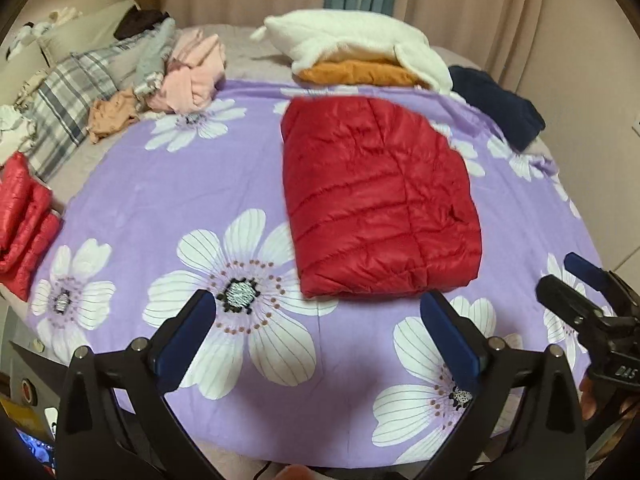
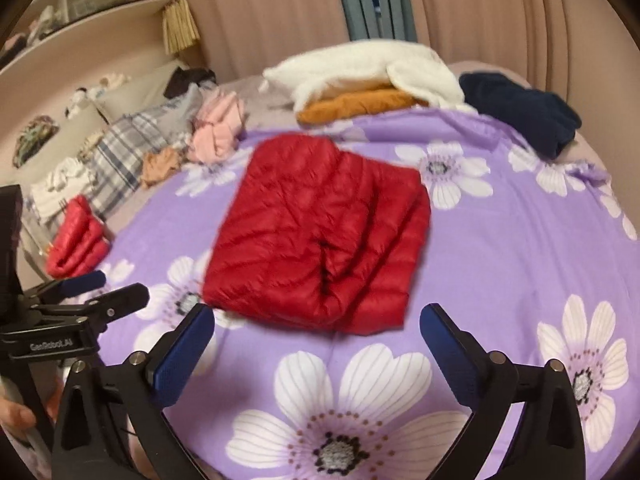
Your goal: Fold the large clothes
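A red quilted puffer jacket [image 1: 376, 200] [image 2: 316, 232] lies folded into a rough rectangle on the purple flowered bedsheet [image 1: 160, 184]. My left gripper [image 1: 318, 304] hovers just short of its near edge, open, nothing between the blue pads. My right gripper [image 2: 316, 314] stands open the same way, a little back from the jacket's near edge and empty. In the left wrist view the right gripper [image 1: 560, 274] shows at the right edge. The left gripper [image 2: 120, 285] appears at the left of the right wrist view. Neither touches the jacket.
A second red puffer [image 1: 24, 220] lies folded at the bed's left edge. At the back sit a white fleece [image 1: 352, 44] over an orange garment [image 1: 356, 74], a navy garment [image 1: 500, 108], a pink pile [image 1: 192, 76] and a plaid pillow [image 1: 68, 100]. Curtains hang behind.
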Demonstrator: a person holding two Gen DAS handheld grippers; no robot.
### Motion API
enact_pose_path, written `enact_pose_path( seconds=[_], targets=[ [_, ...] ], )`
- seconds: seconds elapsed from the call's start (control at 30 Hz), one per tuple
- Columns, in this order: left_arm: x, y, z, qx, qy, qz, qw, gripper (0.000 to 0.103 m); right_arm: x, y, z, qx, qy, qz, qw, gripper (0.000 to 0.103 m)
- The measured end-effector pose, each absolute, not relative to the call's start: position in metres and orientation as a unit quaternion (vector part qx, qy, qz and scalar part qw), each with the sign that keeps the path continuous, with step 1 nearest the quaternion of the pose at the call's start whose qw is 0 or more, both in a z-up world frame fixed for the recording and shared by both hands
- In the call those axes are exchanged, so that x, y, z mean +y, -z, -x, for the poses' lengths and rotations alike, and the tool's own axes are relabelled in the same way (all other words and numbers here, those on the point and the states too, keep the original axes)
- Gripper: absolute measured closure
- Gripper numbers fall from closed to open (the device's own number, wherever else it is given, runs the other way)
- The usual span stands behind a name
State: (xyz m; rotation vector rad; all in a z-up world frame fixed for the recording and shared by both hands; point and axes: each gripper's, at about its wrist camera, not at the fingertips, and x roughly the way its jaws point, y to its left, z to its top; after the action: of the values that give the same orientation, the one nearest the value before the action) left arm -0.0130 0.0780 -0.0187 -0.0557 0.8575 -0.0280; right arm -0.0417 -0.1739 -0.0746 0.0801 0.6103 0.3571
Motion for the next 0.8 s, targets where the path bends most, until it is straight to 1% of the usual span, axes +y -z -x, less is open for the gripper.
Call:
enact_pose_path(
  seconds=[0.13, 0.3, 0.53, 0.8],
  targets=[
    [0.072, -0.001, 0.023, 0.391, -0.022, -0.010, 0.920, 0.000, -0.172, 0.059, 0.052, 0.281, -0.175, -0.037, 0.943, 0.001],
    [0.071, -0.015, 0.034, 0.375, -0.012, -0.009, 0.927, 0.000, -0.168, 0.051, 0.061, 0.267, -0.159, -0.019, 0.950, 0.001],
    [0.068, -0.003, 0.032, 0.398, -0.010, -0.002, 0.917, 0.000, -0.168, 0.067, 0.052, 0.292, -0.148, -0.027, 0.944, 0.001],
    [0.061, -0.009, 0.034, 0.391, -0.015, -0.013, 0.920, 0.000, -0.168, 0.062, 0.057, 0.282, -0.155, -0.028, 0.947, 0.001]
  ],
)
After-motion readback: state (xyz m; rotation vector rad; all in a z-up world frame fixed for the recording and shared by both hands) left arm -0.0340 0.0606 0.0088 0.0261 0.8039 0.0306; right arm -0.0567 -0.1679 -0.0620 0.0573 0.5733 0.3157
